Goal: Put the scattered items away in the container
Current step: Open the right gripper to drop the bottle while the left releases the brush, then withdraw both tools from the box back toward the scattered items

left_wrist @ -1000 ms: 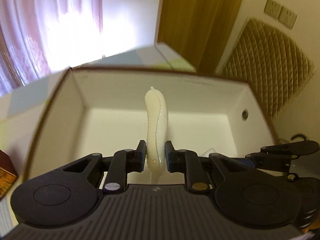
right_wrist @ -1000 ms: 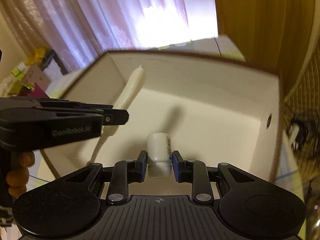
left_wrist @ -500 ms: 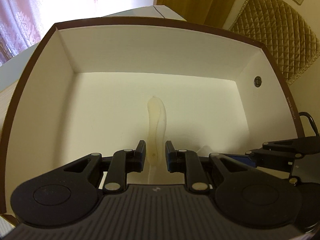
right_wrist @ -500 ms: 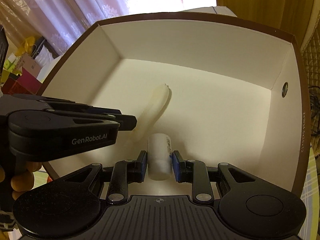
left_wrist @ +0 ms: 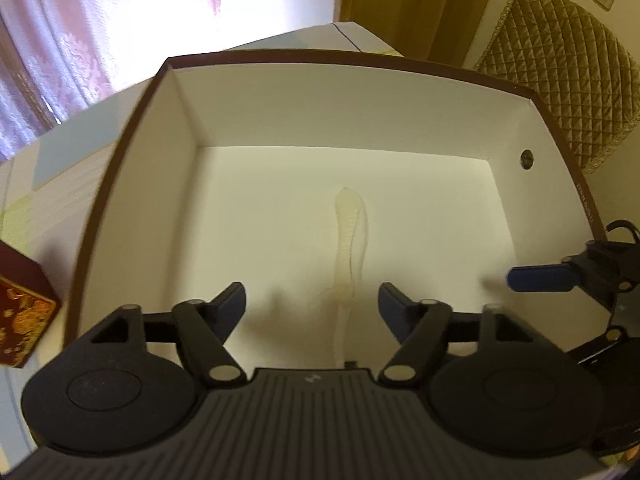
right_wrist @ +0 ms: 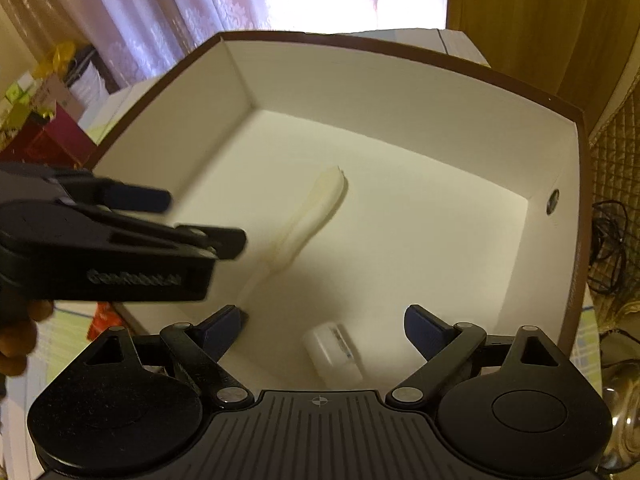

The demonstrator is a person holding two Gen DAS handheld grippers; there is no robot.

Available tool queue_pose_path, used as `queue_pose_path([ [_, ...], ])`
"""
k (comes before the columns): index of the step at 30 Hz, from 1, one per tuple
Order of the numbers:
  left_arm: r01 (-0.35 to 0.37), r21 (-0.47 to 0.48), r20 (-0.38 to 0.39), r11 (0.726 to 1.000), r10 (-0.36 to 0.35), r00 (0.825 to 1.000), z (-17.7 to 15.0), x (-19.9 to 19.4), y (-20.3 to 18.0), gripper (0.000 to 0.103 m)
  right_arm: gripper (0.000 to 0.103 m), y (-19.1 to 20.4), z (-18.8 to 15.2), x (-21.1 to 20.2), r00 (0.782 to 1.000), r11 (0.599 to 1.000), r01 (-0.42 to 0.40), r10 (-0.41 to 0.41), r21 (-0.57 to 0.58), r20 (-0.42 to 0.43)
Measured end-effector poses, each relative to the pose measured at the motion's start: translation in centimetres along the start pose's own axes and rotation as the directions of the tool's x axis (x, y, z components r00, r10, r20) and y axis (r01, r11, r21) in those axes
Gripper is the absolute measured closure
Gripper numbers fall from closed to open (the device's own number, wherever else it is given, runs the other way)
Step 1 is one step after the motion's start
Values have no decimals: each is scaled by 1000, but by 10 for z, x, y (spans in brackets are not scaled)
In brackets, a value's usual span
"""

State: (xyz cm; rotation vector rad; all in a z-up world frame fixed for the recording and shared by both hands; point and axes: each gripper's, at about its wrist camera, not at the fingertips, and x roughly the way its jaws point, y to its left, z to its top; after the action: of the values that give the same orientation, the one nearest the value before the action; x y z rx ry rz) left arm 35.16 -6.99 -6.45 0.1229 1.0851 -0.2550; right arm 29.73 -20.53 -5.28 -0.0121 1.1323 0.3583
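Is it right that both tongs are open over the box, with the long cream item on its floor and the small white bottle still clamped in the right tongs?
Not quite. The right wrist view shows the right tongs open, with the white bottle lying loose on the box floor. The left tongs are open too, and the cream item lies on the floor.

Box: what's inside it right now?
Inside the box: a cream brush-like item lying on the floor and a small white bottle on its side. The near strip of floor is hidden behind the open right hand-held gripper.
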Motion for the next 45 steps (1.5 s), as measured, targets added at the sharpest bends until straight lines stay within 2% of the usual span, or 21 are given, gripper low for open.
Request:
queue_pose_path([
  [11, -39, -1, 57, 999, 39, 998, -8, -34, 1, 19, 9, 17, 2, -18, 997, 998, 55, -55, 5, 59],
  [27, -58, 13, 128, 998, 56, 990, -31, -83, -8, 17, 9, 30, -20, -58, 984, 995, 94, -97, 26, 152],
  [45, -65, 21, 203, 998, 60, 977, -77, -145, -16, 12, 9, 57, -58, -104, 967, 993, 107, -113, 40, 230],
])
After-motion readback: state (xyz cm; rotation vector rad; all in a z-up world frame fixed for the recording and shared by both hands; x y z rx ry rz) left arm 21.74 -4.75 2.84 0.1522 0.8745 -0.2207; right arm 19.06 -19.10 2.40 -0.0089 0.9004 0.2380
